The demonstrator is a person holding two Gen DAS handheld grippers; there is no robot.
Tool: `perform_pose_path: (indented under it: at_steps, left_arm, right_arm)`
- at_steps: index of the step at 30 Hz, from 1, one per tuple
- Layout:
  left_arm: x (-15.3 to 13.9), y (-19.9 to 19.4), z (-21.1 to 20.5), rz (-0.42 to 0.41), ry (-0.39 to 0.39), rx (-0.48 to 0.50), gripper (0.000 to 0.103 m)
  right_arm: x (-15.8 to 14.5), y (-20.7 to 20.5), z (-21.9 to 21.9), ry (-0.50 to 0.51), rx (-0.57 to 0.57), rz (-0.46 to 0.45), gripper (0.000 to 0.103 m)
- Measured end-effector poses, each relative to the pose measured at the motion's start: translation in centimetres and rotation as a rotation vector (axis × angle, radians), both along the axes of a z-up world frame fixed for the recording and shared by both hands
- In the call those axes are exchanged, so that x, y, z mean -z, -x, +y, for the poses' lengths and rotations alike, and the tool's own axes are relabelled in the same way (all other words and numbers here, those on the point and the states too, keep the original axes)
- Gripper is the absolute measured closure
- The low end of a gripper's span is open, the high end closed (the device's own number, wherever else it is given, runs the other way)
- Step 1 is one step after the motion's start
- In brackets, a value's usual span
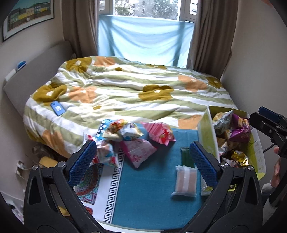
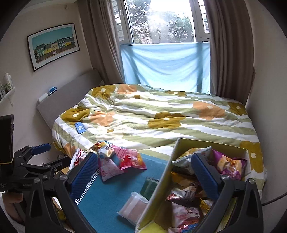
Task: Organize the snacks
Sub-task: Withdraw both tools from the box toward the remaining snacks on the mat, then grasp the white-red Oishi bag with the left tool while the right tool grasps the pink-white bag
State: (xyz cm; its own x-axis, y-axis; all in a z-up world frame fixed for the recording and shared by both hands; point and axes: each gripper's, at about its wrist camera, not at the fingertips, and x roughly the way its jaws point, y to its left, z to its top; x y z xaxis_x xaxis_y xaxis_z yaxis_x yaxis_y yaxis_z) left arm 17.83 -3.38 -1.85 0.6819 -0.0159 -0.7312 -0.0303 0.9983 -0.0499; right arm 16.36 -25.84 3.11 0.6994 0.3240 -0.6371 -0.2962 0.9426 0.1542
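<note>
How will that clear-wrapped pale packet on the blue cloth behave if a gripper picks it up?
The clear packet lies flat and blocky, so it probably holds its shape rather than flopping. Its glossy film may slip between the pads. It looks light, so a push would likely slide it across the blue cloth.

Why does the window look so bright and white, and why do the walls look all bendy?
In the right wrist view, daylight washes out the window, so the top glares white; in the left wrist view, the window is dimmer. In both, the fisheye lens curves straight things like the curtain and picture, and darkens the corners.
</note>
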Motion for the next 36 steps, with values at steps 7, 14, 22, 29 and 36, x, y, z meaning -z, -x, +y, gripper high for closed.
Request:
perform_pose_path:
  at_steps: [7,14,22,29,36]
  left_arm:
    - [3.1,-1.1,8.0,0.068,-0.006,0.026,0.000]
    - [7.6,-4.6,13.4,0.149,-0.028,0.120,0.000]
    - [15.8,-9.7,15.2,0.274,0.037,0.256,0.001]
    - [19.8,-11.9,14.0,0.309,0.058,0.322,0.001]
    - [22.2,-13.2,13.8,0.329,0.055,0.313,0.001]
  right_arm:
    - [2.6,-1.3,6.3,-0.016,0.004,0.047,0.000]
    - [7.3,-3.2,11.5,-0.055,0.105,0.148,0.000]
    - [13.9,-4.9,14.9,-0.098,0.209,0.257,0.000]
    - [18.8,-6.2,16.6,-0.107,0.281,0.311,0.000]
    - [21.5,-7.7,17.5,-0.070,0.293,0.319,0.000]
